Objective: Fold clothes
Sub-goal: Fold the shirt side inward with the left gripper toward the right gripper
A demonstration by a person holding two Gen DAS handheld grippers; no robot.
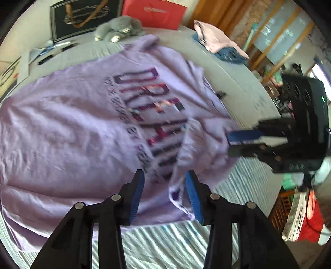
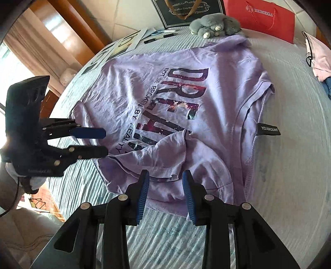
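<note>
One bed surface (image 2: 289,165), covered in a pale ribbed spread, fills most of both views and carries everything listed below.

One lilac T-shirt (image 2: 186,93), printed side up with large dark lettering, lies spread across the centre of the right wrist view; one sleeve is turned in over the print at lower centre, and one black neck label (image 2: 268,129) sticks out at the right edge of the cloth. In the left wrist view the same shirt (image 1: 72,124) is blurred and fills the left and centre.

Two grippers. The right gripper (image 2: 165,188) sits at bottom centre of its own view, jaws spread, blue pads over the shirt's near hem, pinching nothing. The left gripper (image 2: 99,141) enters from the left of that view, jaws spread, at the shirt's edge; whether it touches cloth cannot be told.

Two gift bags at the top of the frame: one red bag (image 2: 264,18), one black bag (image 2: 186,10).

One pile of pink and blue clothes (image 1: 219,43), upper right.

One grey plush toy (image 2: 215,25), top centre, just beyond the shirt.
</note>
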